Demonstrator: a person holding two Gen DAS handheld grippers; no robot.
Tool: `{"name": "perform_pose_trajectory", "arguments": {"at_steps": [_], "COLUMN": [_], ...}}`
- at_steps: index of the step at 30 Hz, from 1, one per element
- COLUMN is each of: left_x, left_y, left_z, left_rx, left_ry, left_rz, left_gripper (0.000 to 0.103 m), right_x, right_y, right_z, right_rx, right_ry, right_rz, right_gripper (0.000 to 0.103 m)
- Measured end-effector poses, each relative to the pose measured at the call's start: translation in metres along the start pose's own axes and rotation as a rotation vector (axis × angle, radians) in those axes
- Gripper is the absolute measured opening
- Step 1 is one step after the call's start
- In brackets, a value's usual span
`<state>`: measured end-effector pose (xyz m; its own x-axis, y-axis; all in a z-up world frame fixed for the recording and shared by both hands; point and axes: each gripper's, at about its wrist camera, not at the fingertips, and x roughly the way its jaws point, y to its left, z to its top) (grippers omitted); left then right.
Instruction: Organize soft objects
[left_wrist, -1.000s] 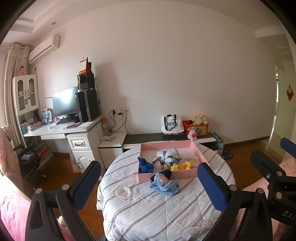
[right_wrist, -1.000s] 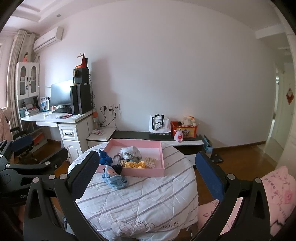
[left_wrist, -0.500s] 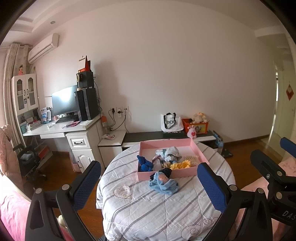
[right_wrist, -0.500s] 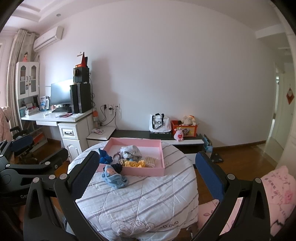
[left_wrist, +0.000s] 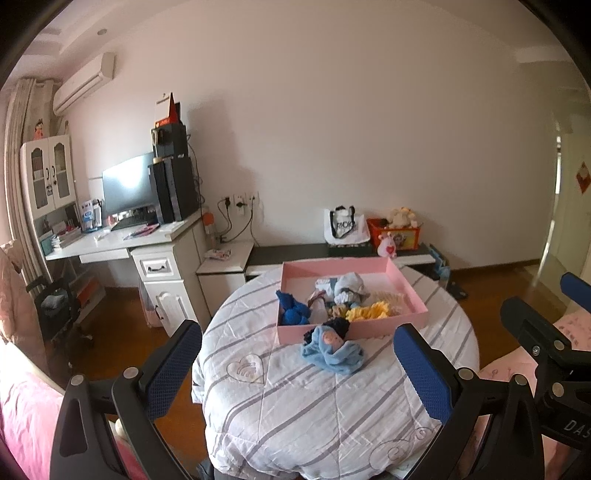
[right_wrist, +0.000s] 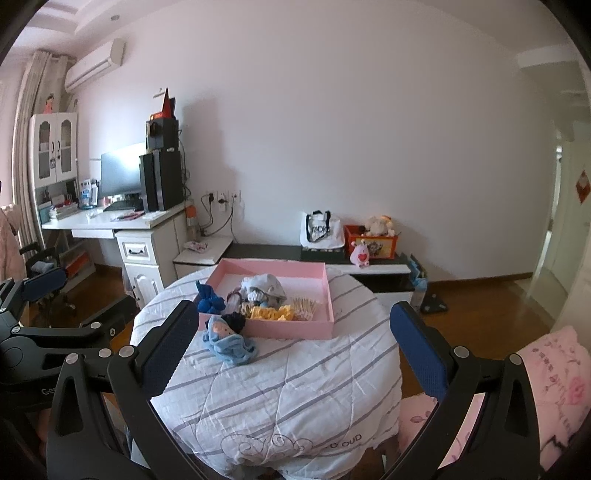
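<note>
A round worktop under a white quilted cover with grey stripes (left_wrist: 332, 406) carries a shallow pink rectangular tray (left_wrist: 406, 288) toward its far side. Inside the tray, bunched at its near left, lie a bright blue knitted soft toy (left_wrist: 291, 312), a grey-and-white plush bundle (left_wrist: 341, 286), a yellow crocheted piece (left_wrist: 367, 312) and a cream ribbed knit piece (left_wrist: 388, 297). Outside the tray, touching its near wall, a small doll wrapped in light blue fleece with a dark cap (left_wrist: 332, 349) rests on the cover (its pink face turned upward).

The left tool (left_wrist: 297, 373) hovers near the worktop's front edge with its blue-padded fingers spread wide and nothing between them. The right tool (right_wrist: 295, 354) hangs beside it, likewise spread apart and empty; the doll (right_wrist: 229, 339) shows just past its left finger. Both tools are well apart from the tray (right_wrist: 295, 328).
</note>
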<state>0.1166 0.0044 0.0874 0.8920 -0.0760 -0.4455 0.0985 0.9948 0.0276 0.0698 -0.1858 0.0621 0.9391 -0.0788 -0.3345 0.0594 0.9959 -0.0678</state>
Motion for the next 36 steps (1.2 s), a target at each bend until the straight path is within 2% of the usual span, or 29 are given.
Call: {"name": "perform_pose_trajectory", "arguments": {"at_steps": [14,26,36], "left_x": [0.076,0.164,0.238], "left_y": [0.012,0.026,0.055], "left_z": [0.001,-0.008,-0.022], "left_rx": [-0.008,-0.015,-0.058], "left_ry": [0.171,0.321,0.427], "left_rz": [0.023,0.051,0.072], "left_gripper": [0.103,0.103,0.103], "right_x": [0.07,0.145,0.208], "right_y": [0.009,0.021,0.043], "right_z": [-0.015,-0.033,-0.047], "right_rx": [-0.009,-0.011,-0.025], "right_ry": [0.174,0.339,0.47], "right_rz": [0.04,0.086,0.105], "right_gripper": [0.103,0.103,0.103]}}
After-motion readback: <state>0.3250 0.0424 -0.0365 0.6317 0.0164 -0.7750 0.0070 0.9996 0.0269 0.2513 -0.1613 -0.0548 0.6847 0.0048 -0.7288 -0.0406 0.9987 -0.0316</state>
